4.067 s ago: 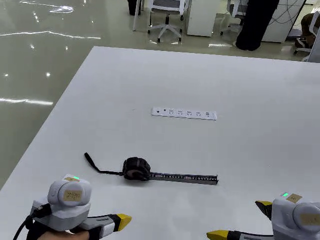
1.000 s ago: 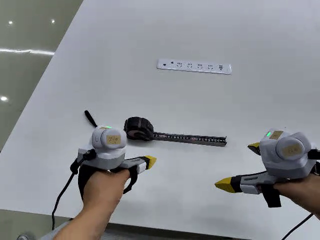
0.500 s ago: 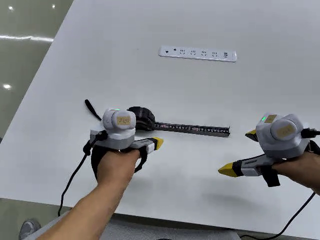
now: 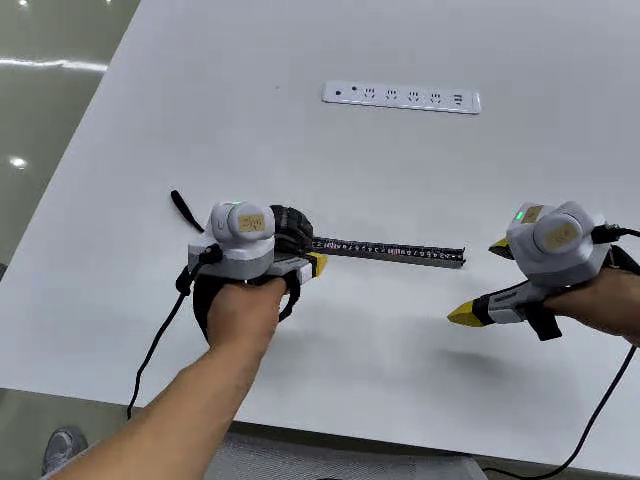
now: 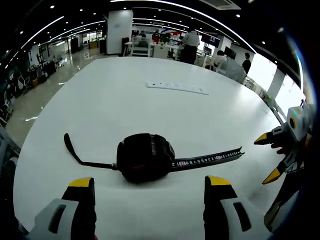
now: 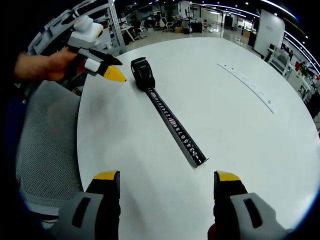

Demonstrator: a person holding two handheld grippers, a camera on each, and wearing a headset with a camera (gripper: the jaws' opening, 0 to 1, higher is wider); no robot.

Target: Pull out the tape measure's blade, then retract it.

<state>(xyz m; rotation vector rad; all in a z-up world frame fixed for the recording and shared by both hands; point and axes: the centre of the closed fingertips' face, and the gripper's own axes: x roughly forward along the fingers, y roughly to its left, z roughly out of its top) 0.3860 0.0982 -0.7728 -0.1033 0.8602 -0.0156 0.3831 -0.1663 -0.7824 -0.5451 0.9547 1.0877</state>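
Observation:
A black tape measure (image 4: 292, 230) lies on the white table (image 4: 250, 130), its blade (image 4: 390, 250) drawn out to the right and a black strap (image 4: 184, 210) trailing left. My left gripper (image 4: 303, 250) is open just behind the case (image 5: 146, 156), which sits ahead of the two yellow tips without touching them. The right gripper (image 4: 480, 280) is open too, a short way right of the blade's hooked end (image 6: 199, 160). From the right gripper view the blade (image 6: 175, 125) runs away toward the case (image 6: 142, 67) and the left gripper (image 6: 112, 67). The right gripper (image 5: 267, 157) appears at the left gripper view's right edge.
A white power strip (image 4: 401, 97) lies flat farther back on the table. The table's front edge passes just under both hands, and a black cable (image 4: 155, 345) hangs off it from the left gripper. A grey mesh chair (image 6: 40, 150) stands beside the table.
My left gripper has moved forward and right, up to the tape's case. The right gripper has risen toward the blade's end. Tape and blade lie as before.

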